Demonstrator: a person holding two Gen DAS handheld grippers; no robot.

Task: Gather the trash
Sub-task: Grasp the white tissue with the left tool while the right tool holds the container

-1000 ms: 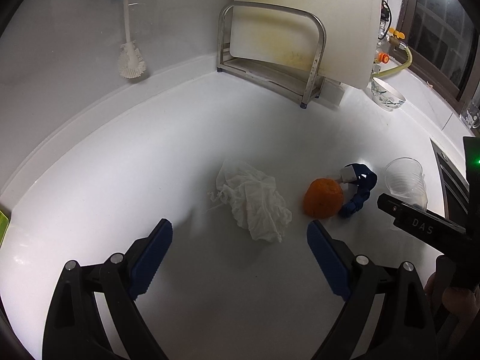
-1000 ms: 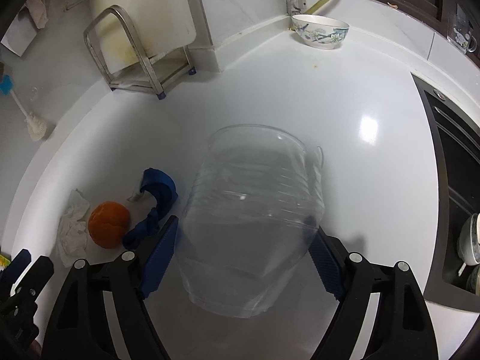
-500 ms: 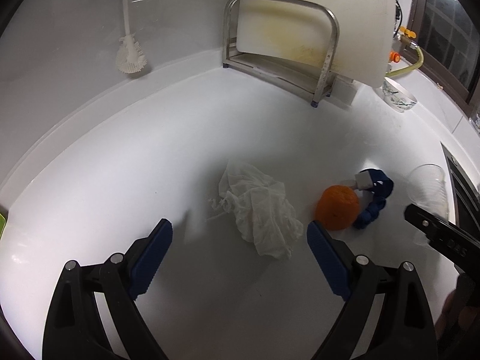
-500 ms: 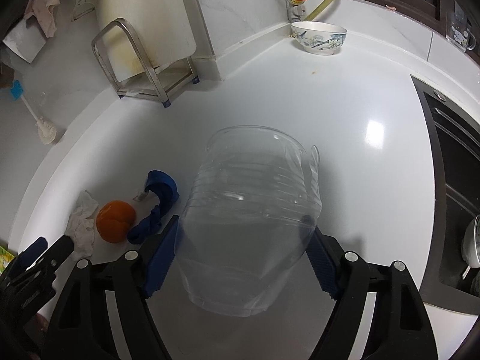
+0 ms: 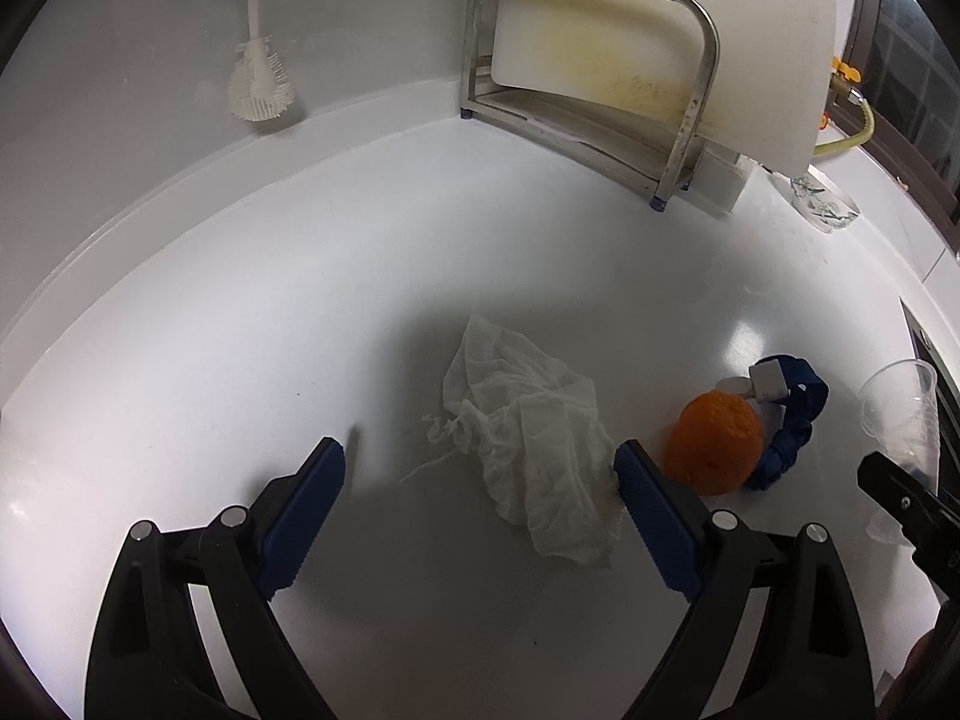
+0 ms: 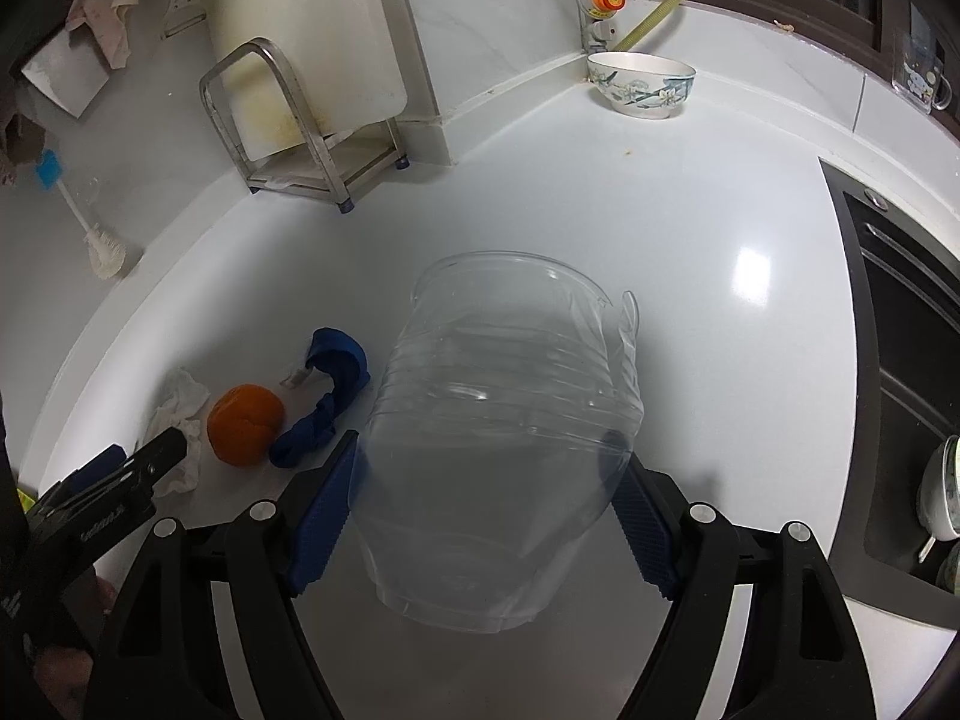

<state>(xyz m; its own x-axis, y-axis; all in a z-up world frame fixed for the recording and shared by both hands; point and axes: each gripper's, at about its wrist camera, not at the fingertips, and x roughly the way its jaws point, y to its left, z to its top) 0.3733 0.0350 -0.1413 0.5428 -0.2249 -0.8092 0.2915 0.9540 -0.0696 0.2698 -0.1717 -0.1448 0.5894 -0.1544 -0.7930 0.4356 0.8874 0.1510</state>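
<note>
A crumpled white tissue [image 5: 528, 444] lies on the white counter between the fingers of my open left gripper [image 5: 480, 471], which hovers just above and before it. An orange [image 5: 714, 450] sits right of the tissue, touching a blue strap with a white clasp [image 5: 792, 414]. My right gripper [image 6: 489, 474] is shut on a clear plastic cup [image 6: 498, 438], held tilted above the counter. The orange [image 6: 245, 423], strap [image 6: 330, 396] and tissue [image 6: 177, 420] show at its left. The cup [image 5: 900, 414] also shows at the right edge of the left wrist view.
A steel rack [image 5: 591, 78] holding a white cutting board stands at the back wall. A white dish brush [image 5: 261, 75] hangs on the left wall. A patterned bowl [image 6: 641, 84] sits by the gas hose. A dark sink [image 6: 900, 360] lies to the right.
My left gripper has moved forward and lower toward the tissue, which now sits between its fingers. The right gripper has drawn back slightly, still holding the cup.
</note>
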